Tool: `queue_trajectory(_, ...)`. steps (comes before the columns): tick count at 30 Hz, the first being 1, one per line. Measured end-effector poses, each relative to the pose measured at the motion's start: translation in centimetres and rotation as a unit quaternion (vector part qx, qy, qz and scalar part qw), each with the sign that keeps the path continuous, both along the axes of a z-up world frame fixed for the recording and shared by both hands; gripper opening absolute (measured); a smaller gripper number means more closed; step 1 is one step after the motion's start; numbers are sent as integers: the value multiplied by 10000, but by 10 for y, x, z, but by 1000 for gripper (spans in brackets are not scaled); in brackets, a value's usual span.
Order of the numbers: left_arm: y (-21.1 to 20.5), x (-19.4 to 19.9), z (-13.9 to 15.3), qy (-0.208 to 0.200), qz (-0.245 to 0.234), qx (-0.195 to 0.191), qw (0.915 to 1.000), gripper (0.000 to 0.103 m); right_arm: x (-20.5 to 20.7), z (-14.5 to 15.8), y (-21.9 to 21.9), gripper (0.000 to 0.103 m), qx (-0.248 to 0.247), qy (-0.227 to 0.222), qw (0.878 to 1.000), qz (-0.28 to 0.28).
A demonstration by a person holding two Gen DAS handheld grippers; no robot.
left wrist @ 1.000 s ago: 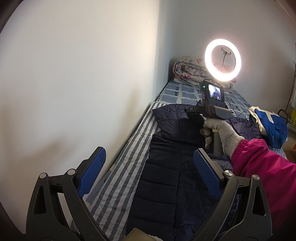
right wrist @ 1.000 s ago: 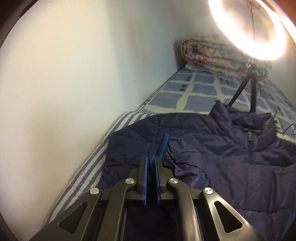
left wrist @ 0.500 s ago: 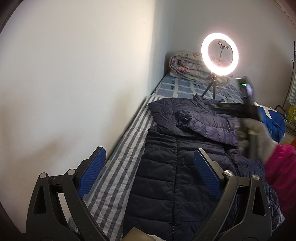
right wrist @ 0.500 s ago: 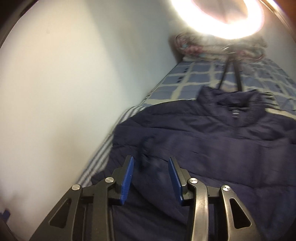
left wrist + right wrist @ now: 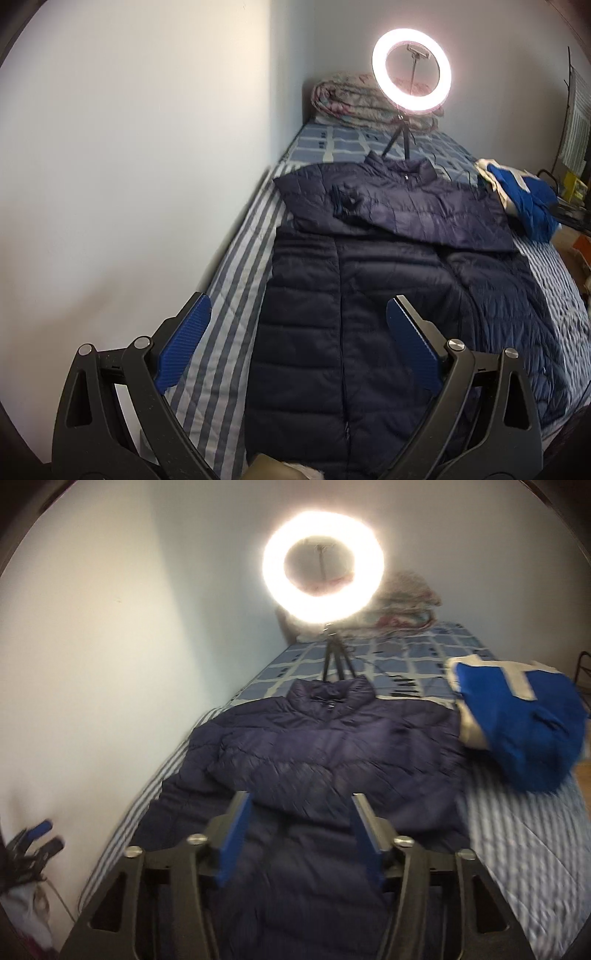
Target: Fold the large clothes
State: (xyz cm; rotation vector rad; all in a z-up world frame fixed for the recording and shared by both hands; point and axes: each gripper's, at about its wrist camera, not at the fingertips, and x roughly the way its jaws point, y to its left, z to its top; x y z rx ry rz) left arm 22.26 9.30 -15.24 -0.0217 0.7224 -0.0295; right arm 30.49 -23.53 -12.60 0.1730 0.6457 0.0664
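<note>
Jacket [image 5: 369, 295] flat on bed [image 5: 236, 266], one sleeve [image 5: 424, 218] folded across chest. Left tongs [image 5: 297, 345], right tongs [image 5: 301, 838] both open, empty, above hem. Next: grip other sleeve, fold inward.

Both grippers, left [image 5: 297, 341] and right [image 5: 301, 834], have black plastic frames with triangular cut-outs. Their fingers [image 5: 183, 343] carry ribbed blue pads. Silver screws sit at the joints.
</note>
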Motion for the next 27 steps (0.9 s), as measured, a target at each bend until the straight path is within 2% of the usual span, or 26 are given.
queue_trajectory(4, 13, -15, -4, 6, -176, -431, 9989, 98, -62, -4, -15, 70, -63, 128, 9999, -97)
queue_trajectory(6, 18, -24, -8, -40, -161, -394, 9991, 98, -90, -8, -19, 74, -201, 131, 9996, -153)
queue_trajectory(7, 20, -26, -11, 11, -167, -323, 9993, 98, -104, -10, -23, 82, -304, 151, 9992, -194)
queue_trajectory(8, 22, -27, -14, 84, -206, -272, 9994, 98, -116, -13, -28, 85, -346, 151, 9990, -232)
queue_trajectory(11, 27, -32, -31, 443, -386, -235, 9980, 98, -154, -22, -42, 85, -260, 193, 9990, -294)
queue_trajectory(14, 38, -38, -53, 939, -461, -563, 9929, 98, -182, -38, -56, 85, -83, 438, 9983, -379)
queue_trajectory(17, 50, -38, -80, 1466, -382, -1080, 9825, 98, -203, -61, -66, 85, 93, 774, 9957, -505)
queue_trajectory(22, 66, -34, -121, 2095, -7, -1442, 9671, 98, -223, -103, -73, 85, 439, 1178, 9903, -598)
queue_trajectory(27, 90, -38, -147, 2570, 286, -2404, 9356, 96, -234, -133, -77, 85, 916, 1468, 9834, -556)
